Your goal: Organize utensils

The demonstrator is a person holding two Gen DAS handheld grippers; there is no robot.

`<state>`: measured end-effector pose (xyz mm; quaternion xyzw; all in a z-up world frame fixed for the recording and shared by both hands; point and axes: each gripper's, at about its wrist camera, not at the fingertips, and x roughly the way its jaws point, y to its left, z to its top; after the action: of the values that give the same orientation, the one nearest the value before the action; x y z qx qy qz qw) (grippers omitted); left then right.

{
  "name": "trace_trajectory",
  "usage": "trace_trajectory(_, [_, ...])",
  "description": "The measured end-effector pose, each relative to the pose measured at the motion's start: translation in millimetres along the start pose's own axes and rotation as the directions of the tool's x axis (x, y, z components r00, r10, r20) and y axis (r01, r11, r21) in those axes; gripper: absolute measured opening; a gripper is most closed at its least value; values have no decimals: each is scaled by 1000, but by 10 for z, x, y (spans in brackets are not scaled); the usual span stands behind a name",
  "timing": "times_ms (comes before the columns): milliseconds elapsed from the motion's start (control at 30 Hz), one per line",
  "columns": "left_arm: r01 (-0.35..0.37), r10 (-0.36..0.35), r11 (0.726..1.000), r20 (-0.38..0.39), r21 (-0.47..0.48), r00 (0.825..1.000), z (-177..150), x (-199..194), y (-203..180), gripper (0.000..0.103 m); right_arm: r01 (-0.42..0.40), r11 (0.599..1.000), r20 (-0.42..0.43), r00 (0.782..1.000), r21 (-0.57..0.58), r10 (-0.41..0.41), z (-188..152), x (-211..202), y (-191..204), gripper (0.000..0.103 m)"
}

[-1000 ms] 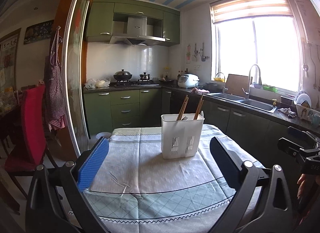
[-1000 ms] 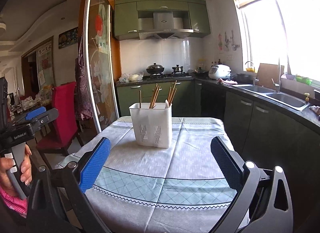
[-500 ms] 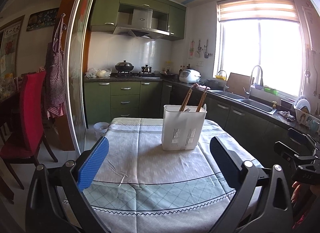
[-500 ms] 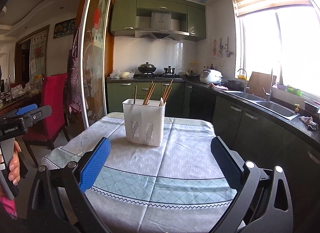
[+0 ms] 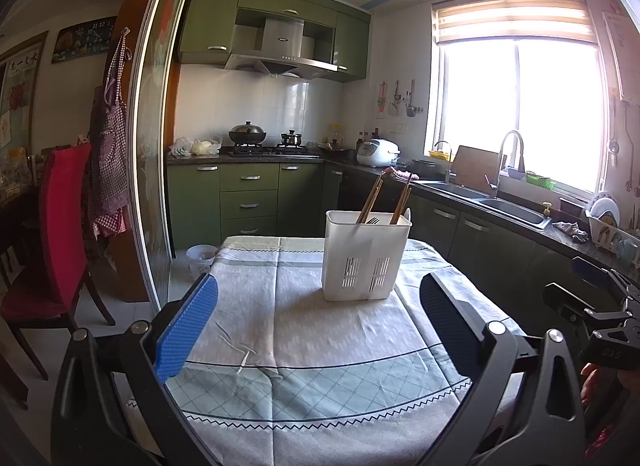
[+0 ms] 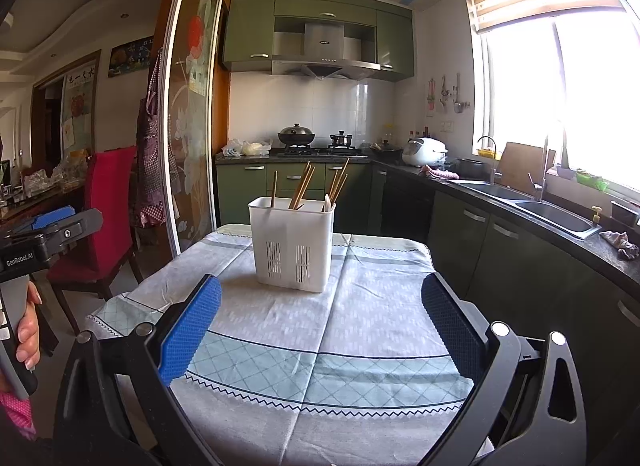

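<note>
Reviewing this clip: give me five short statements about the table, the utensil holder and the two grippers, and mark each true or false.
1. The white utensil holder stands upright on the tablecloth. True.
2. The left gripper is clamped on a chopstick. False: its jaws are wide apart and empty.
3. Wooden chopsticks stick up out of the holder. True.
4. The holder lies tipped on its side with utensils spilled across the cloth. False: it is upright, and no utensils show on the cloth.
5. The right gripper is open, short of the holder. True.
</note>
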<state>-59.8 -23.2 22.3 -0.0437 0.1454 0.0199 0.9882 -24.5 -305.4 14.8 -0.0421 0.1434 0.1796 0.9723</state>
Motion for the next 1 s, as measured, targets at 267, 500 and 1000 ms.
trace_trajectory(267, [6, -6, 1000, -4, -1, 1000, -9, 9, 0, 96, -2, 1000, 1, 1000, 3, 2, -8, 10, 6, 99])
trace_trajectory(500, [14, -14, 1000, -4, 2, 1000, -17, 16, -24, 96, -3, 1000, 0, 1000, 2, 3, -17, 14, 15, 99])
trace_trajectory(1000, [-9, 9, 1000, -36, -7, 999, -16, 93, -19, 96, -5, 1000, -7, 1000, 0, 5, -33, 32, 37, 99])
